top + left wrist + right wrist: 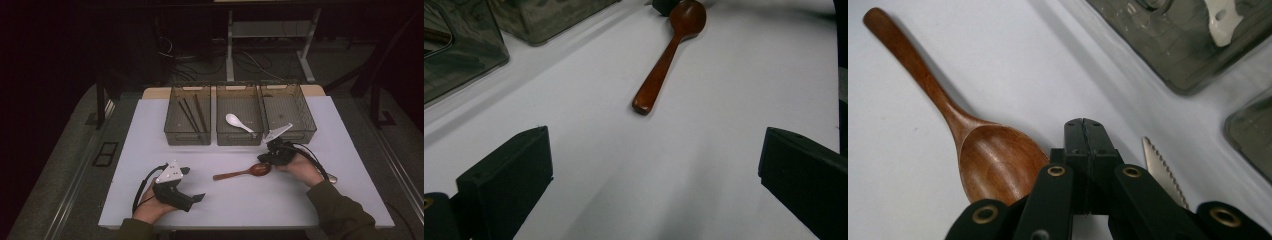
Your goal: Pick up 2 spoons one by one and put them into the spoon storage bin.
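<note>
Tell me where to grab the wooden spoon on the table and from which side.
Take the wooden spoon by its handle, coming straight down from above. It lies flat, bowl up, so its narrow, straight handle fits between jaws closing across it; the bowl is wide and rounded and lies right beside the shut right tongs.

Wooden spoon (983, 150) bowl partly covered at its near edge by right gripper (1084, 131), jaws pressed together. Serrated blade (1162, 172) mostly hidden behind the same gripper, type undeterminable. White spoon (1223, 17) cut off by top edge. Dark sticks (192, 114) in left bin (172, 136) too small to identify.
</note>
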### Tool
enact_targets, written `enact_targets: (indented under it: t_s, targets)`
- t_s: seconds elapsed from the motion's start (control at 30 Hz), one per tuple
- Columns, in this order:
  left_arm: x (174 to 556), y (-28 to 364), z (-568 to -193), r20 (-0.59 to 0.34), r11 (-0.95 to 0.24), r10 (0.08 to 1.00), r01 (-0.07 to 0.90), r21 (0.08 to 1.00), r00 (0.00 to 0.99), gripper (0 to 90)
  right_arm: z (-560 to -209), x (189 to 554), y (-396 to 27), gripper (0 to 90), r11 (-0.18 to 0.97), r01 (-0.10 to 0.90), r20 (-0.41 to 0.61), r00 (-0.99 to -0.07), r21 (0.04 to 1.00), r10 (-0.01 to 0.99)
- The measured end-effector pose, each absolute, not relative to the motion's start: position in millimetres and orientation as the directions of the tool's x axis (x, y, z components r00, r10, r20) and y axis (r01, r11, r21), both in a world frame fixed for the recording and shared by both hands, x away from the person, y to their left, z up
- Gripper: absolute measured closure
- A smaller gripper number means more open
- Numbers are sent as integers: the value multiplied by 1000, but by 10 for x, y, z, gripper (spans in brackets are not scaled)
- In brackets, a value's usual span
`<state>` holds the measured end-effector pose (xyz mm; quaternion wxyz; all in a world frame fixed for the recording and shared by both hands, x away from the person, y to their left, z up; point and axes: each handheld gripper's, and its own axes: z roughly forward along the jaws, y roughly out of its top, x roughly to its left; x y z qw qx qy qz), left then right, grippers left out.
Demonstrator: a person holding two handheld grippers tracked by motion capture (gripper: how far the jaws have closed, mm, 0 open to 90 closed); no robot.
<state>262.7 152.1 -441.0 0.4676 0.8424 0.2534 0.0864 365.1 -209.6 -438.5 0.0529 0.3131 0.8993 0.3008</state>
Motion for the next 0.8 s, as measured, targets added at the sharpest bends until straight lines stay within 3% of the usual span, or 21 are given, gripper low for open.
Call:
enact_targets:
  t_s: [0.43, 0.8]
  targets:
    - [2626, 1523, -4407, -90, -434, 508, 344, 833, 857, 0, -4286, 3537, -2256, 860, 588, 535, 120, -793, 607, 598]
    - [2624, 1521, -4406, -89, -436, 508, 345, 832, 857, 0, -4246, 3380, -2439, 564, 530, 551, 196, -789, 644, 582]
